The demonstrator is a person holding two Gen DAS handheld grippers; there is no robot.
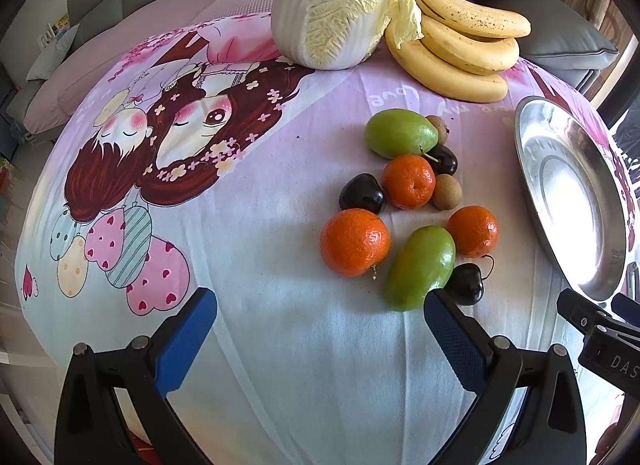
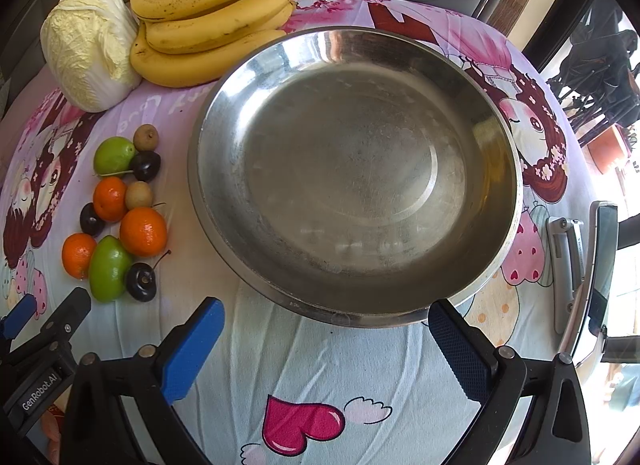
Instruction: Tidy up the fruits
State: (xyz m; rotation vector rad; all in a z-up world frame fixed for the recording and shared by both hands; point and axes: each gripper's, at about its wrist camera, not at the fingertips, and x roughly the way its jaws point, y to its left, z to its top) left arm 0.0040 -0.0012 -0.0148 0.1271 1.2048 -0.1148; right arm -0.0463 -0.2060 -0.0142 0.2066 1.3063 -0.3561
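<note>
Both grippers stand spread wide with nothing between the blue pads. The left gripper (image 1: 320,329) hovers over the printed cloth (image 1: 260,225), and the loose fruit lies ahead of it and off toward its right finger — the nearest piece, a green mango (image 1: 420,267), has its near end just beyond that fingertip, its long axis running away from the jaws and slightly rightward. A dark cherry (image 1: 466,283) touches its right flank, an orange (image 1: 354,242) sits just to its left. The right gripper (image 2: 326,329) faces the empty steel bowl (image 2: 508,169) straight ahead; the fruit is well off its left side. My judgement: the left hand is the nearer one, and should shift right, closing across the mango's short width
</note>
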